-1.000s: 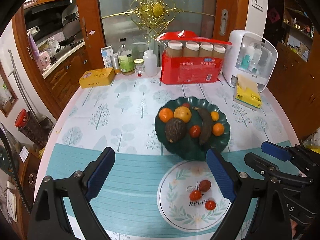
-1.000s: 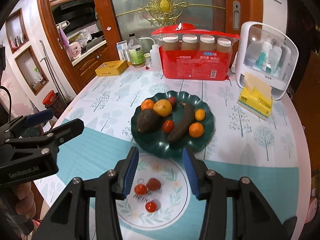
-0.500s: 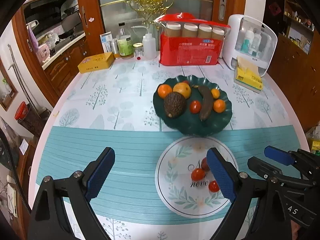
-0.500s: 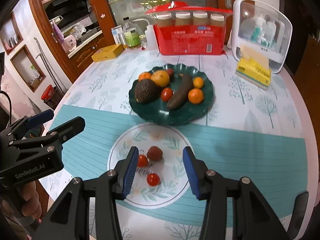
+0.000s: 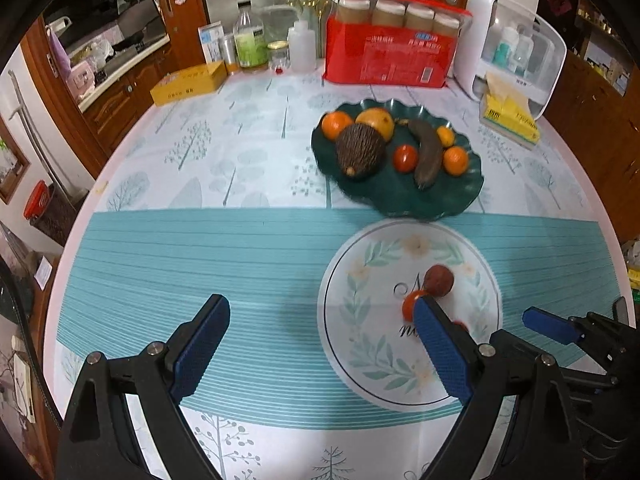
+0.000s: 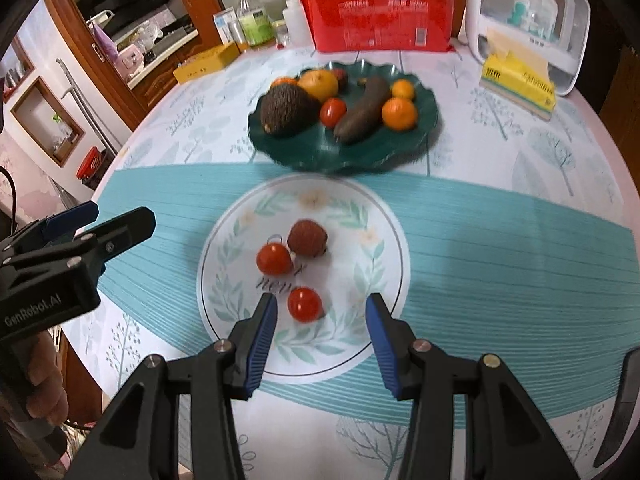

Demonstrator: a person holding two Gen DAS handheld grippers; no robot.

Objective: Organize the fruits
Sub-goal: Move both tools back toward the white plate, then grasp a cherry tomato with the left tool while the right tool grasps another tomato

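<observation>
The white floral plate [image 6: 384,240] lies on the surface [image 6: 500,240], near the edge where the person stands, and I take it as the landmark. On it are two cherry tomatoes, one [image 6: 274,259] toward the left side and one [image 6: 305,304] nearer to the person, and a lychee [image 6: 307,238] just beside the left tomato. Directly behind the plate, with its rim touching or overlapping it, is the dark green plate [image 6: 424,136] with an avocado [image 6: 286,109], a dark banana [image 6: 362,111], oranges and another tomato [image 6: 332,112].

The right gripper [image 6: 320,322] hovers above the near part of the floral plate; its jaws are released, and the near tomato shows between them but is not pressed. The left gripper [image 5: 320,346] hangs over the teal band left of the floral plate, its jaws spread wide and empty.
</observation>
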